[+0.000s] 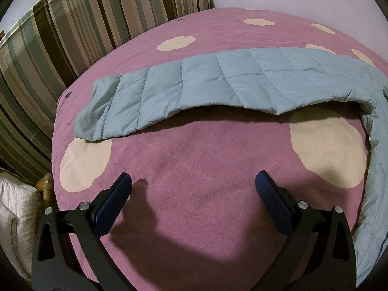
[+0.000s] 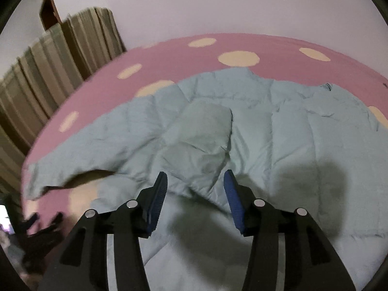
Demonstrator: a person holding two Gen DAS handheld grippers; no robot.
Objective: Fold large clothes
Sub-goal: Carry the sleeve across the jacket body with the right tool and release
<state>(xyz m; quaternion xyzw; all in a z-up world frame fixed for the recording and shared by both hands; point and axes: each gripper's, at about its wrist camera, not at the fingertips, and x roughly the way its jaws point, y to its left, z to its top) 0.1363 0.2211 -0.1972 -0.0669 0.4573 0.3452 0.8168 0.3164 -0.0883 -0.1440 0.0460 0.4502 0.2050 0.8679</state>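
Observation:
A light blue quilted down jacket [image 2: 242, 133] lies spread on a pink bed cover with cream dots [image 1: 194, 157]. In the left wrist view one sleeve [image 1: 194, 82] stretches flat across the bed, its cuff at the left. My left gripper [image 1: 192, 184] is open and empty, hovering over the bare cover in front of the sleeve. My right gripper [image 2: 195, 181] is open and empty just above the jacket's body, near a fold in the fabric. The left gripper also shows blurred in the right wrist view [image 2: 46, 220].
Striped green and brown curtains [image 1: 60, 36] hang along the left of the bed. A white quilted cloth [image 1: 14, 218] and a wooden post [image 1: 44, 181] sit at the bed's left edge. A white wall [image 2: 218, 4] is behind the bed.

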